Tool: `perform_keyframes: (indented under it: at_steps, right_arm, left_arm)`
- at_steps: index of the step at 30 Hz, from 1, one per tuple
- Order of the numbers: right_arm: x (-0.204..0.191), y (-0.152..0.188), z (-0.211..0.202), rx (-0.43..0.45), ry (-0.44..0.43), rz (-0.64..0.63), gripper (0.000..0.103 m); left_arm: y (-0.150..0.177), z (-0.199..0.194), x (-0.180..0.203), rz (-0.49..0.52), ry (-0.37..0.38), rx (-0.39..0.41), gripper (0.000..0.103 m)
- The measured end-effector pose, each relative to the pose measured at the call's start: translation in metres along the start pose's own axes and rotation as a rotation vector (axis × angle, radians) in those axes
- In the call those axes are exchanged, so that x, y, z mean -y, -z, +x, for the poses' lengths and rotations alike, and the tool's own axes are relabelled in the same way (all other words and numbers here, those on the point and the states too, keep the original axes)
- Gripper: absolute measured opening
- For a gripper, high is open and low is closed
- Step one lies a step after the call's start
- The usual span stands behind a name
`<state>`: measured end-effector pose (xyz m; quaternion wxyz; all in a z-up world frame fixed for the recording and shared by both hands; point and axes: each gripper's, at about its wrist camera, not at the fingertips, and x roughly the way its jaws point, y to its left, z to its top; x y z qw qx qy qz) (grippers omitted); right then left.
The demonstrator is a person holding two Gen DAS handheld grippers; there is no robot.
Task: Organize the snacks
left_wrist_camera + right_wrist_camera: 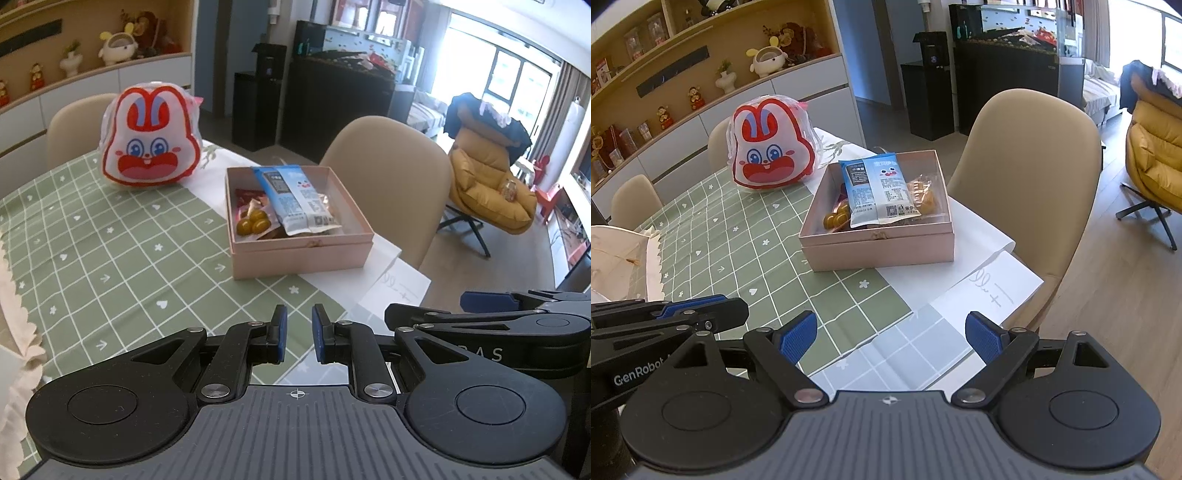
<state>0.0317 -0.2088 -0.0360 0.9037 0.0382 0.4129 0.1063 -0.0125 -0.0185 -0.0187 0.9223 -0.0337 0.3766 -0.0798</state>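
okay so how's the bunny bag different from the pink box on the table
The bunny bag stands upright, while the pink box lies flat and low. The bunny bag is rounded, red and white with a cartoon face; the pink box is square and plain. The bunny bag looks sealed in clear plastic; the pink box is open, with a blue packet and other snacks showing inside. Both rest on the green checked tablecloth, untouched by either gripper.

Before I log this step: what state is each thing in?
Pink box: open, snacks inside.
Blue packet: sealed, lying in the box.
Rabbit bag: upright on the table, outside the box.
Left tongs: nearly shut, empty.
Right tongs: open, empty.
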Motion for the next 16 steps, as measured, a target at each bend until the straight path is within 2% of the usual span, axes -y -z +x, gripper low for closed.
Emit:
perform_keyframes:
  at_steps: [16]
  right_arm:
    - [0.0023,0.0,0.0008,0.0,0.006,0.009,0.088]
  left_arm:
    - [0.0051,0.0049,0.0015,-0.004,0.022,-0.018,0.019]
